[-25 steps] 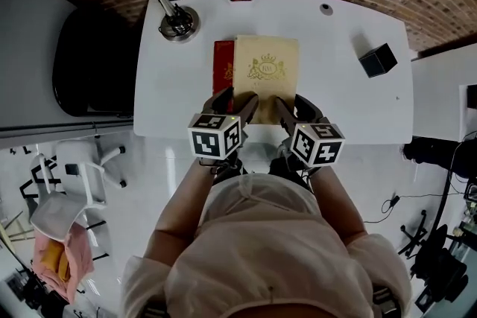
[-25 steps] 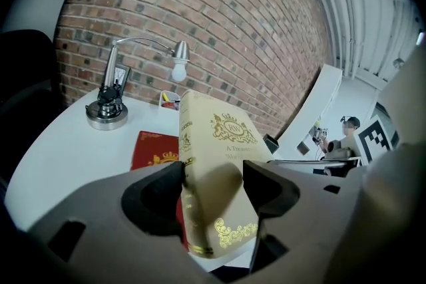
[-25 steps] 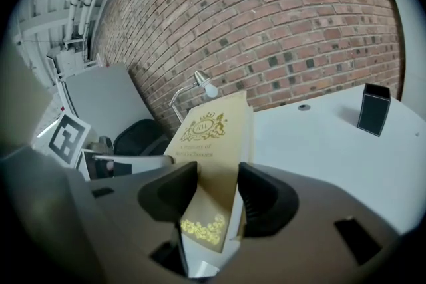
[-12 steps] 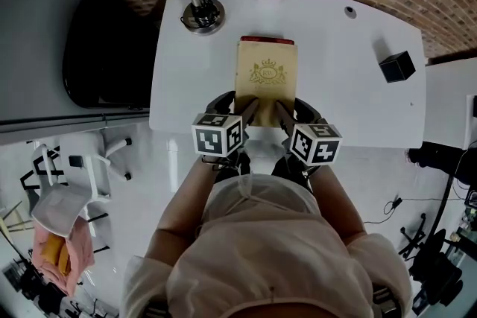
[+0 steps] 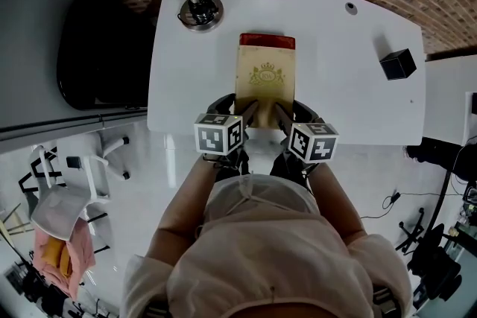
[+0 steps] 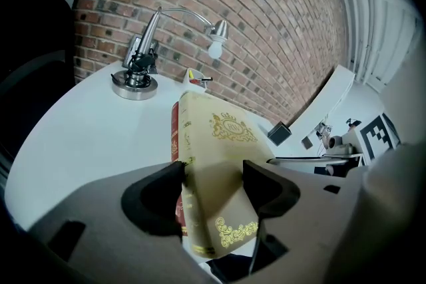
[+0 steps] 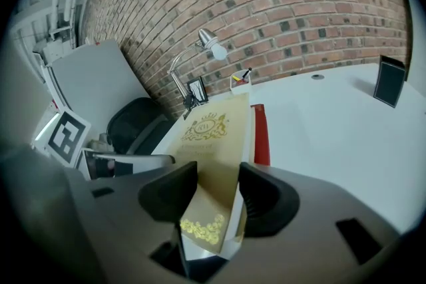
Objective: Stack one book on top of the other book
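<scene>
Open table (image 5: 339,86) both sides; lamp (image 5: 200,11) far-left, black box (image 5: 397,64) right.

Cream gilt-crested book (image 5: 265,78) over red book (image 5: 267,40), red far edge showing

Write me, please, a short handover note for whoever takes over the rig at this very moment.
Grippers: the left gripper has its fingers closed on the near end of the beige book, left side; the right gripper grips the same end, right side.
Things: the red book lies on the white table, mostly covered by the beige one; its far edge shows.
Done: beige book placed over the red.
Left: probably settle its near end, open both grippers, back away.
</scene>
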A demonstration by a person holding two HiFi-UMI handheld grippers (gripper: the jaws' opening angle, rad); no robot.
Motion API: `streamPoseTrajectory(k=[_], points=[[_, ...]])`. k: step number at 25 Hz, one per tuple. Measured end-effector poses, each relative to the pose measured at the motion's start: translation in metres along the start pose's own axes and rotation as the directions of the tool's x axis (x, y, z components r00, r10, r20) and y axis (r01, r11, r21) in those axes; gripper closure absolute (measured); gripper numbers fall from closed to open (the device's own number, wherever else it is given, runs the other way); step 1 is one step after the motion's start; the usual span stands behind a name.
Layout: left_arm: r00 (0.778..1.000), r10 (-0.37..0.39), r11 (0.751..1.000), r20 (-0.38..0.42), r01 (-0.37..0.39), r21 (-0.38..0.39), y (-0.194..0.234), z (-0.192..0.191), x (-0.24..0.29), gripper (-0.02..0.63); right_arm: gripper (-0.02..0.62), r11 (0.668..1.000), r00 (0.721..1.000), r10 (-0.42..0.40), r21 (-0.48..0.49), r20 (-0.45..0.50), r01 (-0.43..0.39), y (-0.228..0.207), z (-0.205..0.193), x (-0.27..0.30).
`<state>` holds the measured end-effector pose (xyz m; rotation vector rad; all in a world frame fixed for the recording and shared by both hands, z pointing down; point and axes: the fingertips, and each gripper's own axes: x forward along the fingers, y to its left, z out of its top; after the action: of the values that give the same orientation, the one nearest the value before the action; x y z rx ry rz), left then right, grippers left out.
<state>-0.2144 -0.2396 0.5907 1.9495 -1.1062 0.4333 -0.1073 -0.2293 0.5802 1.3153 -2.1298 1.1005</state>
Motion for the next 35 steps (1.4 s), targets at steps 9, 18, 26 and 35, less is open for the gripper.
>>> streamPoseTrajectory(k=[9, 18, 26, 35], points=[[1.0, 0.013, 1.0, -0.025, -0.013, -0.019, 0.006, -0.008, 0.011, 0.322, 0.392, 1.0, 0.999, -0.003, -0.003, -0.039, 0.003, -0.009, -0.006, 0.011], [1.0, 0.013, 1.0, -0.013, -0.013, -0.001, 0.007, -0.008, 0.016, 0.322, 0.393, 1.0, 0.999, -0.007, 0.008, -0.042, 0.007, -0.013, -0.008, 0.015], [1.0, 0.028, 0.999, -0.006, -0.029, -0.025, 0.011, -0.01, 0.018, 0.313, 0.347, 0.985, 0.994, -0.106, -0.136, -0.018, 0.102, -0.02, -0.006, 0.015], [0.991, 0.116, 0.992, 0.068, -0.119, 0.051, 0.011, 0.006, 0.0, 0.301, 0.33, 0.955, 0.986, -0.169, -0.246, 0.009, 0.166, -0.016, 0.005, 0.004]])
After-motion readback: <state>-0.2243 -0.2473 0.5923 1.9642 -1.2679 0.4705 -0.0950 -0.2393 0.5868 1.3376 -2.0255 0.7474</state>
